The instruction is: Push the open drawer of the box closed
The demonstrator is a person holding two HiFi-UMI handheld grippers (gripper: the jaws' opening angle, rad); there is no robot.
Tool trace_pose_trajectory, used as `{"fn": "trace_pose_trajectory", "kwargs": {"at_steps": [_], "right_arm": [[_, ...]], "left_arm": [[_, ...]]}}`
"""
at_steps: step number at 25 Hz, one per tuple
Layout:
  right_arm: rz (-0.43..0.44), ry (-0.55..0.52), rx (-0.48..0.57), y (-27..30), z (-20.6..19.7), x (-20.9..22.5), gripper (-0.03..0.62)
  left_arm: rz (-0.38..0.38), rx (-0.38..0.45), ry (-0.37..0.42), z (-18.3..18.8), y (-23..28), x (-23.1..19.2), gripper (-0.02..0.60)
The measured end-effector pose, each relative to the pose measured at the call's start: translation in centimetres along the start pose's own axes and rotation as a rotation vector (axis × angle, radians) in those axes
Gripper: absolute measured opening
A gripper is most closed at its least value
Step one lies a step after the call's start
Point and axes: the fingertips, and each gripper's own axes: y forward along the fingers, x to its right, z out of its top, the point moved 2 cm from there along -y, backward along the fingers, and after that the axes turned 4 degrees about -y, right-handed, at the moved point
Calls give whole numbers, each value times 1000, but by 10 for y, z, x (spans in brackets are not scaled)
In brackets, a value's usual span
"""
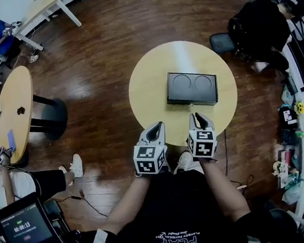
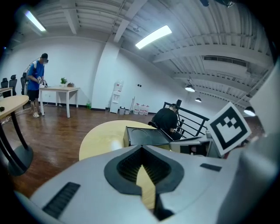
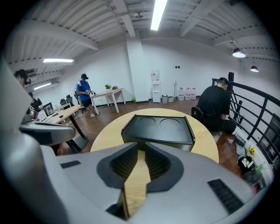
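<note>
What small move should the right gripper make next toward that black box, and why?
Probably ease the right gripper forward toward the black box's near face. It hovers at the round table's near edge, apart from the box, jaws slightly apart with nothing between them. Nothing visibly sticks out of the box's front, so approach slowly.

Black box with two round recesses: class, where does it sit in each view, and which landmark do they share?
Head view: black box just above and right of centre.
Left gripper view: box near centre, above the jaws.
Right gripper view: box at centre, above the jaws.
Shared landmark: the round yellow table beneath it.
</note>
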Motion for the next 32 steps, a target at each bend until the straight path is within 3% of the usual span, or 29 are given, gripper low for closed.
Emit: {"fn": "trace_pose_trajectory", "kwargs": {"at_steps": [9, 18, 24, 32], "right_arm": [[-33, -33, 23, -28, -4, 6, 6], [38, -11, 102, -51, 11, 5, 6], [81, -25, 141, -89, -12, 29, 6], [132, -74, 112, -75, -24, 20, 6]], "left_arm": [[-37, 9, 43, 9, 1, 23, -3], [-29, 23, 78, 22, -5, 42, -3], [11, 32, 112, -2, -21, 91, -3], [34, 14, 109, -11, -28, 83, -3]]}}
